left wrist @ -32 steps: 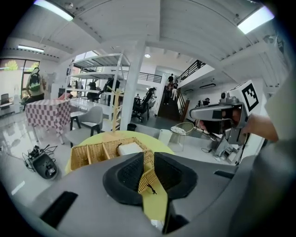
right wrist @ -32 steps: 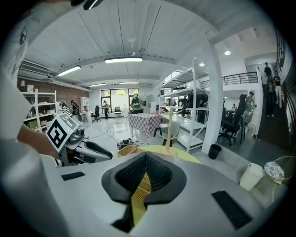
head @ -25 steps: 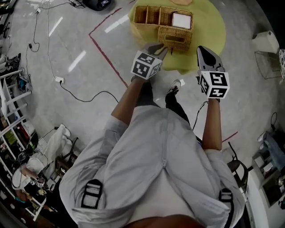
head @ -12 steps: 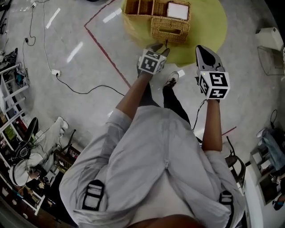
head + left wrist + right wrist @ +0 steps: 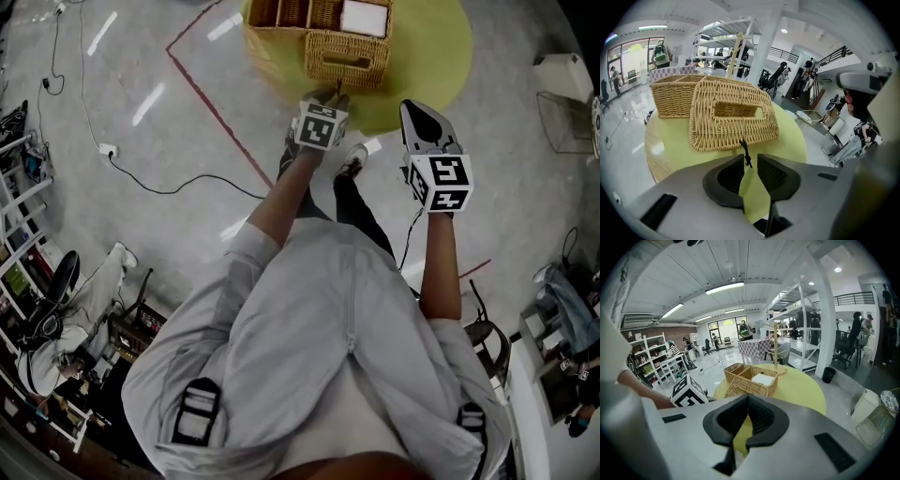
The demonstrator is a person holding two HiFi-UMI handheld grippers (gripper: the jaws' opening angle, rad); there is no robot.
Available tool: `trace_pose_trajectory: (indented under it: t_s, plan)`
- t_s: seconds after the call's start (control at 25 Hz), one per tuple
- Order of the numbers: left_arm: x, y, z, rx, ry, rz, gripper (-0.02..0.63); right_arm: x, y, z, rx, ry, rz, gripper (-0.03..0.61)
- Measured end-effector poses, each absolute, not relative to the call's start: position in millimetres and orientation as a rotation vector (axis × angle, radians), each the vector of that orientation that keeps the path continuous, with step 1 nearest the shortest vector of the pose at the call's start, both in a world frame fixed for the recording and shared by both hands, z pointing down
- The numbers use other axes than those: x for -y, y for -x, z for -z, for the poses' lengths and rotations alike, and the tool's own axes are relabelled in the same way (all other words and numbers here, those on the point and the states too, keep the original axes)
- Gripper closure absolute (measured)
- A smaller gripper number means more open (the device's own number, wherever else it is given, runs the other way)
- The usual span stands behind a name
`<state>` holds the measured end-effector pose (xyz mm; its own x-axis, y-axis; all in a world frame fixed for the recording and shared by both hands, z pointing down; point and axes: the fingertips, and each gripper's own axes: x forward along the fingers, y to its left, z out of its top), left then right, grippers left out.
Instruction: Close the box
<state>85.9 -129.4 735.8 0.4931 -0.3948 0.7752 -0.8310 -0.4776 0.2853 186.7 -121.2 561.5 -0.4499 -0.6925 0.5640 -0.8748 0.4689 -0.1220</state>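
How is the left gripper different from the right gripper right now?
On the left gripper the fingers stand slightly apart, having just been closing, with the lid's black cord at their tips; on the right gripper they meet on nothing. The left gripper is close up to the hanging wicker lid; the right gripper hangs back from the basket. Both point down toward the yellow table.

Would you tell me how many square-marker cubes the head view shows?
2. One cube rides the left gripper beside the wicker lid; the other cube rides the right gripper, further right.
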Motion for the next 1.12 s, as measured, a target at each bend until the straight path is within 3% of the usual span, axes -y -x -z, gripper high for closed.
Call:
trace_pose_trajectory:
  t_s: [0.24, 1.12]
  plan:
    - [133, -81, -736, 1.032, -2.069, -0.873, 0.567, 125, -186, -562, 2.278, -1.31, -0.563, 0.555]
    - [153, -95, -629, 0.905, -2.313, -0.86, 0.572, 168, -200, -514, 2.264, -1.473, -0.471, 0.555]
